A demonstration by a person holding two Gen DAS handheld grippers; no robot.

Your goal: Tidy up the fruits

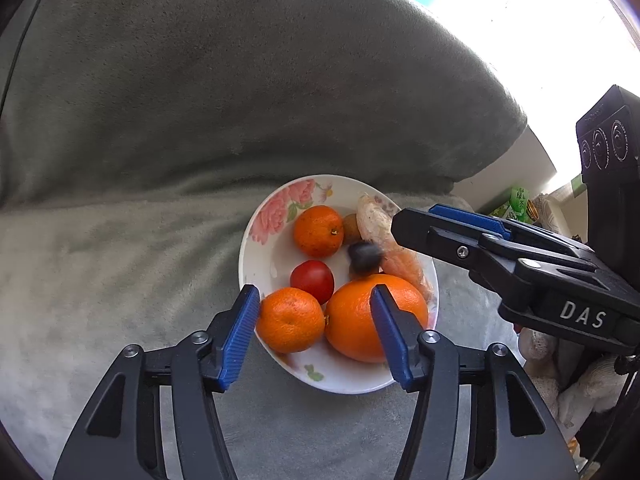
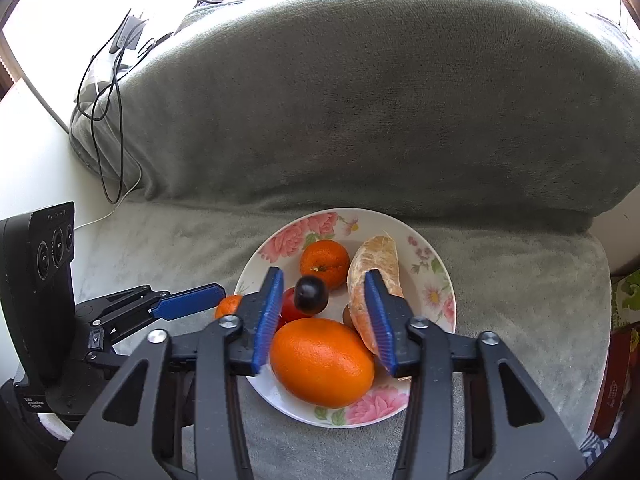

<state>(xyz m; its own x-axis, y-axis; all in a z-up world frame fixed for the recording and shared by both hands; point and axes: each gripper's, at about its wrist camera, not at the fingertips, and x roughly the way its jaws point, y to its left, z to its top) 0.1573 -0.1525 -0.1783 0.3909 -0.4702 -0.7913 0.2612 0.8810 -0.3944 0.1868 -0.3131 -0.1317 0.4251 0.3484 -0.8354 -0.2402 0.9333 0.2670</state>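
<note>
Hovering over the floral plate (image 2: 436,276), both tongs stood apart and gripped nothing. Left tongs (image 1: 316,334) sat at the plate's near rim, pads bracketing the near mandarin (image 1: 290,319) and part of the big orange (image 1: 360,316); the left pad looked just beside the mandarin's skin, contact unclear. Right tongs (image 2: 324,320) hung above the plate's middle, with a dark plum-like fruit (image 2: 311,295) showing in the gap between the pads, blurred in the left view, so probably dropping or just let go; can't tell for sure.

Plate sat on a grey blanket-covered seat (image 2: 520,320). On the plate: far mandarin (image 2: 325,261), tomato (image 1: 313,281), peeled citrus wedge (image 2: 374,268) along the right side, a small brown fruit (image 1: 351,229) behind it.

Judgement on doing this step well: keep both pads clear until the dark fruit settled; it looked likely to roll off the tomato or orange. Lift straight up from the plate, not sideways, so pads don't knock the mandarin over the near rim. Don't cross the two tongs above the plate.
</note>
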